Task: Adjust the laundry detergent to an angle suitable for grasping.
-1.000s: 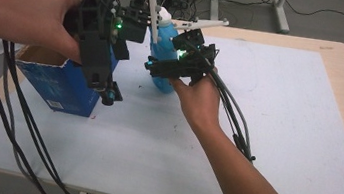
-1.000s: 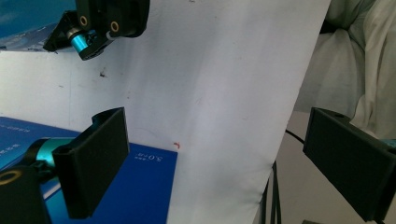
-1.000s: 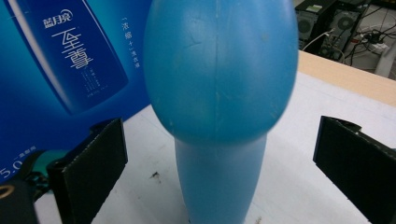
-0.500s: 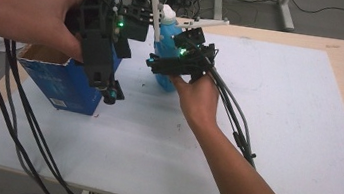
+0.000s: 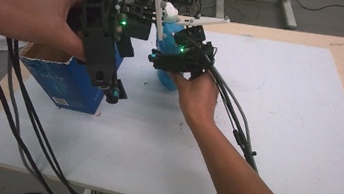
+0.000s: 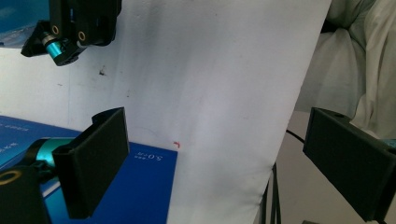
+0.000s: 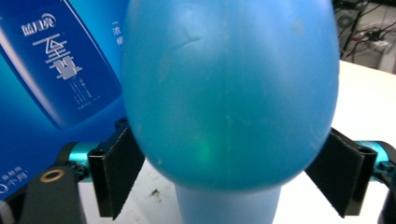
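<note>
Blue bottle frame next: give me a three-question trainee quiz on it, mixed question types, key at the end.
1. True or false: the right gripper has the blue bottle between its jaws.
2. Multiple choice: what stands on the table beside the bottle, under the left gripper? A) a blue carton B) a metal bowl C) a red mug
3. Short answer: what lies between the left gripper's jaws in the left gripper view?

Key
1. True. The jaws flank the bottle's rounded body and have just been closing on it.
2. A. The blue carton stands open-topped on the white table cover.
3. Nothing; the jaws stand wide apart over the white cover and the carton's edge.
</note>
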A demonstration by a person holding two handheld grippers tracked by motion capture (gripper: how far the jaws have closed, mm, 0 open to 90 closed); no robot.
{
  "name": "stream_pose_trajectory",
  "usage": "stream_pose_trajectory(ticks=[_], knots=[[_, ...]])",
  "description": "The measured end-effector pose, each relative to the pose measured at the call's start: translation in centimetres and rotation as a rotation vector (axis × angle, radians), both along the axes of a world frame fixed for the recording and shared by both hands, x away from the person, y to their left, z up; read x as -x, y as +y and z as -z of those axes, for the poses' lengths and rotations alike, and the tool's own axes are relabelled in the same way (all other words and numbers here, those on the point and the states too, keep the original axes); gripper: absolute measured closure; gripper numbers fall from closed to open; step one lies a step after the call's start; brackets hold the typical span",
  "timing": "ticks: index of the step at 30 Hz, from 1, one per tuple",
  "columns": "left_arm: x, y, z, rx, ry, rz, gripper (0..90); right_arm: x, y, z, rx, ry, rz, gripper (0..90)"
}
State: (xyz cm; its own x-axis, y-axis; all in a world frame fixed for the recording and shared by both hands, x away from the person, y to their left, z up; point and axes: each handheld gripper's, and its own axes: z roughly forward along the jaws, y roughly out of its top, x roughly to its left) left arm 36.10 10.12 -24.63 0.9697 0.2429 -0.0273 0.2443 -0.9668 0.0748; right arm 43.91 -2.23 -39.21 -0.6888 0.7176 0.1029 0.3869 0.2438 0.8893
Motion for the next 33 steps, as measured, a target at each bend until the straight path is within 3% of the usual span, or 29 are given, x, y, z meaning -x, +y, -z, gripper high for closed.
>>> stream_pose_trajectory(ticks=[2, 4, 9, 21, 33], knots=[[-0.08, 0.04, -0.02, -0.004, 0.002, 0.005, 7.0, -0.04, 0.08, 0.05, -0.005, 0.003, -0.002, 18.9], [-0.11, 0.06, -0.02, -0.005, 0.001, 0.006, 7.0, -0.01, 0.1, 0.03, -0.008, -0.003, -0.021, 27.5], [-0.12, 0.1, 0.01, -0.004, 0.0, 0.007, 7.0, -0.02, 0.29, -0.18, -0.008, -0.009, -0.009, 28.0], [-0.14, 0.39, 0.14, -0.001, 0.005, -0.003, 7.0, -0.18, -0.02, -0.36, -0.016, -0.01, 0.001, 41.6], [-0.13, 0.6, 0.13, 0.005, 0.004, -0.008, 7.0, 0.21, 0.18, -0.75, 0.027, -0.036, 0.016, 44.6]])
